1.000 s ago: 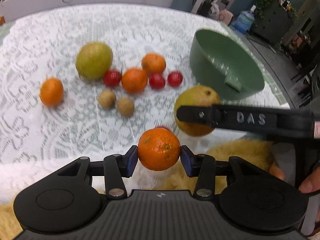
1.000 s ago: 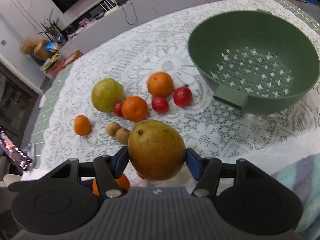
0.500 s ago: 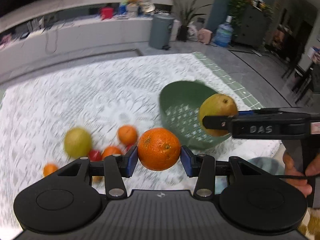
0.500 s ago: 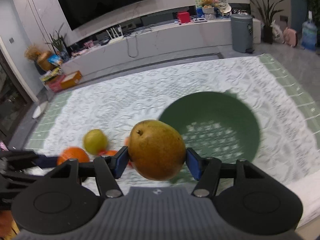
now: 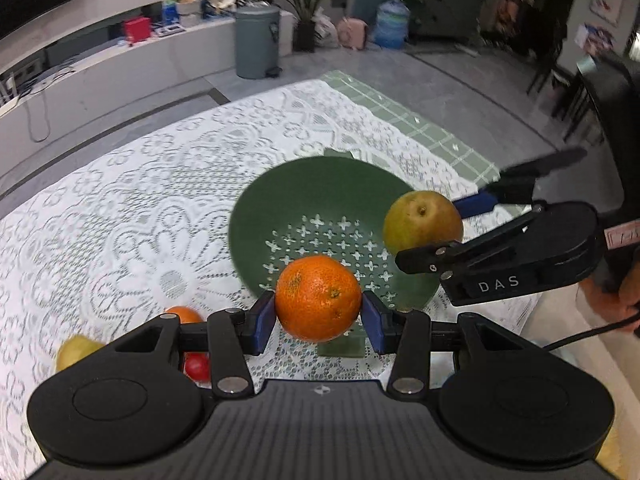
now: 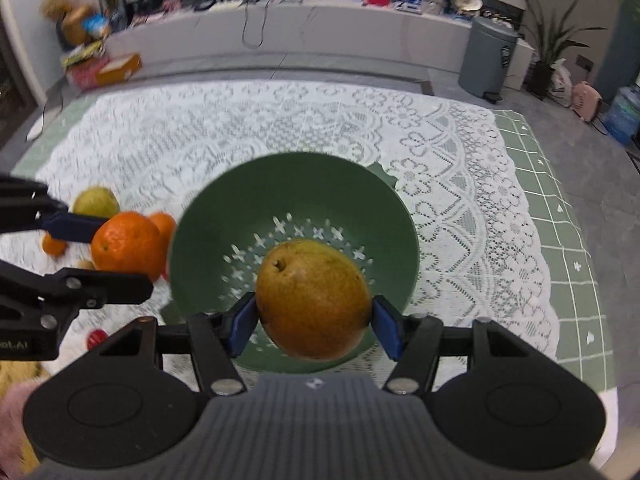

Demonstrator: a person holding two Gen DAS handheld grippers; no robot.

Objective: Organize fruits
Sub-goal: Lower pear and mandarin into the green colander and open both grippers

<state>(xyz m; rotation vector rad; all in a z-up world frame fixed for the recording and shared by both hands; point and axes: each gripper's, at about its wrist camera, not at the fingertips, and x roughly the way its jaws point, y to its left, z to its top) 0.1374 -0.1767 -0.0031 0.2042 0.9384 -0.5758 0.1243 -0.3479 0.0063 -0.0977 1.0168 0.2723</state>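
- The left gripper [image 5: 319, 309] is clenched on an orange [image 5: 318, 298], its blue pads pressing the fruit on both sides, held in the air at the near rim of a green colander [image 5: 256, 216].
- The right gripper [image 6: 314, 315] grasps a brownish-yellow pear [image 6: 313, 299] between its blue pads, stem end turned up and away, above the colander's perforated floor [image 6: 304, 236].
- From the left wrist view, the pear [image 5: 422, 222] hangs over the colander's right side, with the right gripper's black body, lettered "DAS" [image 5: 498, 284], reaching in from the right.
- From the right wrist view, the orange [image 6: 126, 246] sits just left of the colander's rim, pinched in the left gripper [image 6: 96, 252].
- The colander stands on a white lace tablecloth [image 6: 312, 120] laid over a green checked cloth [image 6: 560, 216].
- Loose fruit remains on the lace to the left of the colander: a yellow-green pear [image 6: 97, 202], two smaller oranges [image 6: 164, 222] [image 6: 54, 246], and a small red fruit [image 6: 97, 338].
- Beyond the table, a grey pedal bin [image 6: 490, 62] stands on the floor beside a long white counter [image 6: 280, 24].
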